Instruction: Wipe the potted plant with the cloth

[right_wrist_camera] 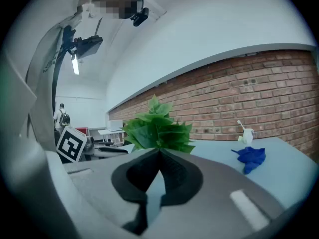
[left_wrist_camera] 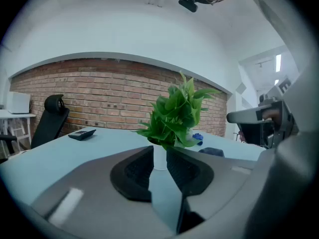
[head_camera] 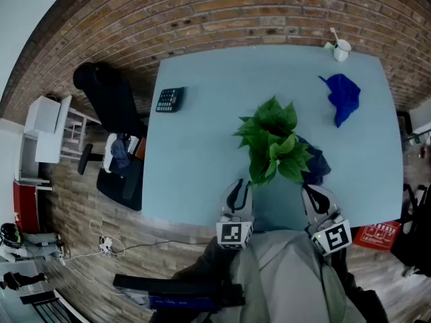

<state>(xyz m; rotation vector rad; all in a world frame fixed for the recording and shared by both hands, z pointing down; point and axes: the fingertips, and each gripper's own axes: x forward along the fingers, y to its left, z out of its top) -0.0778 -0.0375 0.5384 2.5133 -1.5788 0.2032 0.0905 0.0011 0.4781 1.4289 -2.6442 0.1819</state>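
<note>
Left hand-held gripper (head_camera: 237,188) near potted plant (head_camera: 273,140), jaws slightly apart

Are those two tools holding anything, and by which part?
Nothing is held: the left tool is slightly open and empty, the right tool shut on nothing.

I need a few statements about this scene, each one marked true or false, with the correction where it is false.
1. The bright blue cloth lies on the table, apart from the potted plant. True.
2. The right gripper holds that cloth. False: its jaws are shut on nothing.
3. The calculator lies right of the plant in the head view. False: it lies left.
4. The left gripper has its jaws slightly apart, empty. True.
</note>
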